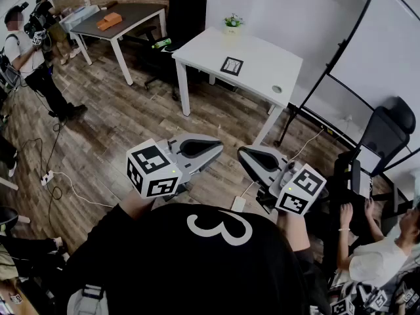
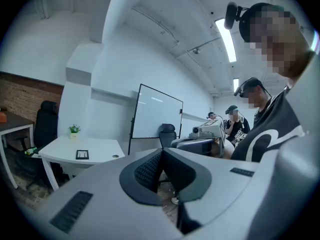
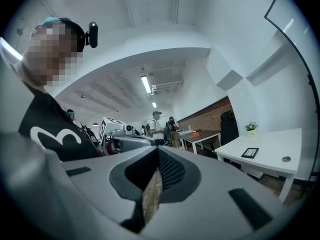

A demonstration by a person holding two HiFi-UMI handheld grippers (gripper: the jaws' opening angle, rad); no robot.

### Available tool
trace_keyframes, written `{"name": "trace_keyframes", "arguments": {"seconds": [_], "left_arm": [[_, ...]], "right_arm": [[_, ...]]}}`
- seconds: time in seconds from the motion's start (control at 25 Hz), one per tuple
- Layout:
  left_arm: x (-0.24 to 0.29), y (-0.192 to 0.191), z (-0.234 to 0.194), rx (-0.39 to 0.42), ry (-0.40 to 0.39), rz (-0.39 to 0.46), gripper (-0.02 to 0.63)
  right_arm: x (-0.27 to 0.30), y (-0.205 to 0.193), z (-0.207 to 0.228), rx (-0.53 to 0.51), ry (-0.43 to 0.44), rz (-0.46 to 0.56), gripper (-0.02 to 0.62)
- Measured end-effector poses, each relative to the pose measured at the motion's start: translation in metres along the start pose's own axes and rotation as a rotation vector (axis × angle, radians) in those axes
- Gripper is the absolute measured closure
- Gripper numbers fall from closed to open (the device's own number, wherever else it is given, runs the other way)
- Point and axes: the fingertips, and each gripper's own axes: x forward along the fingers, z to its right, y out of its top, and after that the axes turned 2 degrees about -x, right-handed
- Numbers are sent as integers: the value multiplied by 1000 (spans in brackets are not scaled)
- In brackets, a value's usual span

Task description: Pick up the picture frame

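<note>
The picture frame (image 1: 231, 65) is small, black-edged, and lies flat on the white table (image 1: 262, 71) across the room; it also shows as a dark frame (image 2: 82, 154) in the left gripper view and as a dark frame (image 3: 249, 152) in the right gripper view. My left gripper (image 1: 219, 147) and right gripper (image 1: 242, 152) hang over the wooden floor in front of me, well short of the table, tips turned toward each other. Both are shut with nothing between the jaws, as the left gripper (image 2: 161, 152) and right gripper (image 3: 157, 152) views show.
A potted plant (image 1: 232, 22) and a round cable hole (image 1: 276, 89) are on the white table. A whiteboard (image 1: 387, 51) and black chair (image 1: 387, 133) stand at right. A dark table (image 1: 121, 18), standing person (image 1: 29, 51), seated person (image 1: 374, 258) and floor cables (image 1: 59, 182) surround me.
</note>
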Motion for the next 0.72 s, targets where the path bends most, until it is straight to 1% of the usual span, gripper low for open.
{"name": "trace_keyframes", "arguments": {"seconds": [0.2, 0.4, 0.56, 0.72], "left_arm": [[2, -5, 5, -5, 5, 1, 591], [2, -7, 1, -23, 14, 2, 591], [-2, -4, -5, -47, 25, 13, 591], [3, -11, -7, -69, 37, 9, 591]], "right_arm": [[-5, -5, -3, -5, -1, -8, 572], [-6, -6, -1, -2, 0, -16, 572], [1, -6, 0, 17, 6, -31, 572], [0, -14, 5, 44, 11, -42, 572]]}}
